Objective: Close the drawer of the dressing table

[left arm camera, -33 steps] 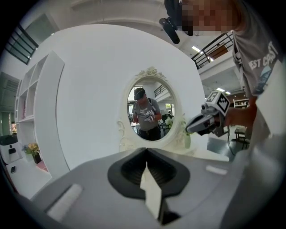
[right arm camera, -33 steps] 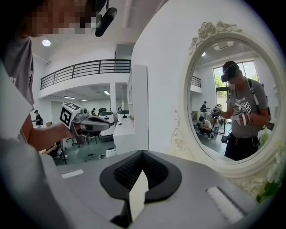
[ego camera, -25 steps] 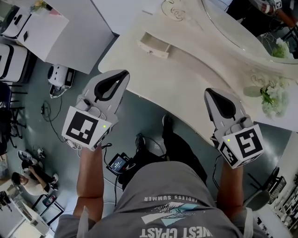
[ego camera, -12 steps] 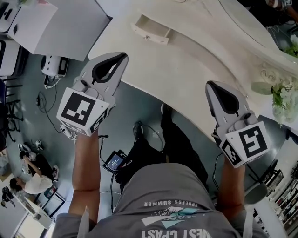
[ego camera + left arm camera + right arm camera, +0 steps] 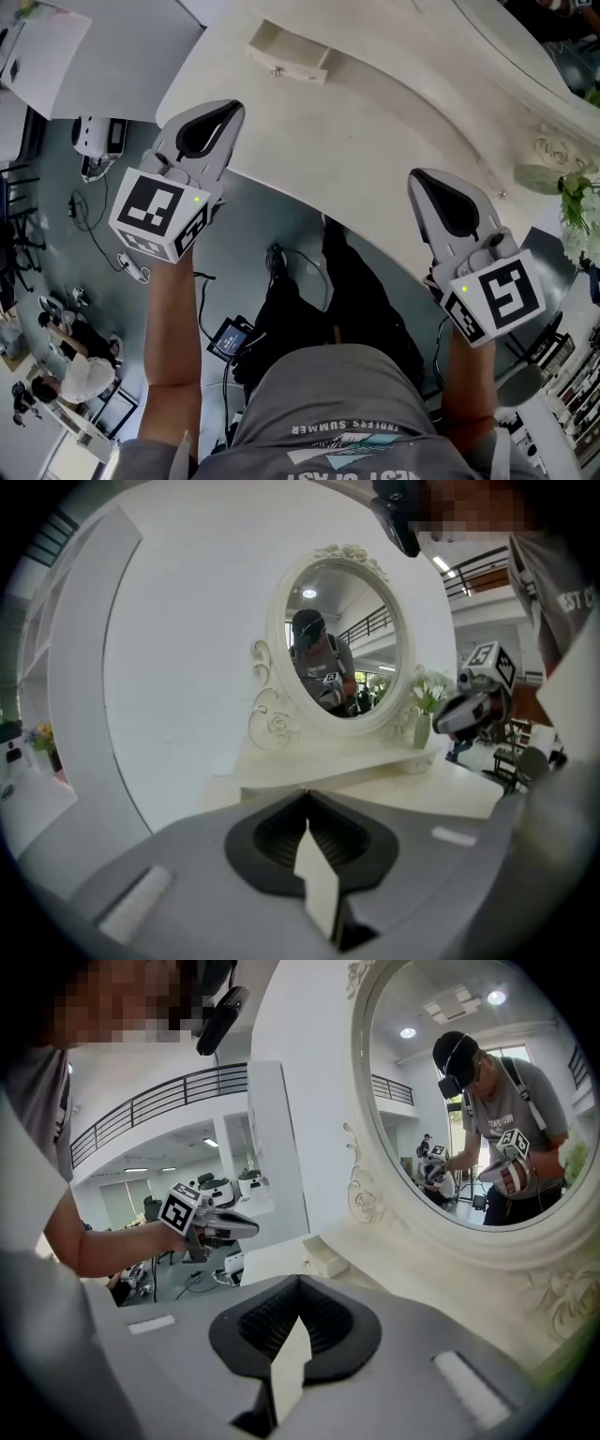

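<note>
The cream dressing table (image 5: 375, 122) fills the upper head view. Its small drawer (image 5: 286, 52) stands pulled out at the far left, a knob on its front; the right gripper view shows the drawer (image 5: 323, 1262) beside the mirror's scrolled frame. My left gripper (image 5: 230, 111) hovers at the table's front left edge, well short of the drawer, jaws shut and empty. My right gripper (image 5: 419, 180) hangs at the front edge further right, also shut with nothing in it. Closed tips show in both gripper views (image 5: 305, 794) (image 5: 300, 1281).
An oval mirror (image 5: 342, 649) stands at the back of the table, with a vase of white flowers (image 5: 567, 192) at the right end. A white partition (image 5: 122, 47) stands left of the table. Cables and a small screen device (image 5: 230, 336) lie on the grey floor below.
Both grippers have sunk, and the left one has come closer to the table's front left edge. The drawer sits higher and further left in the head view. Jaws stayed shut.
</note>
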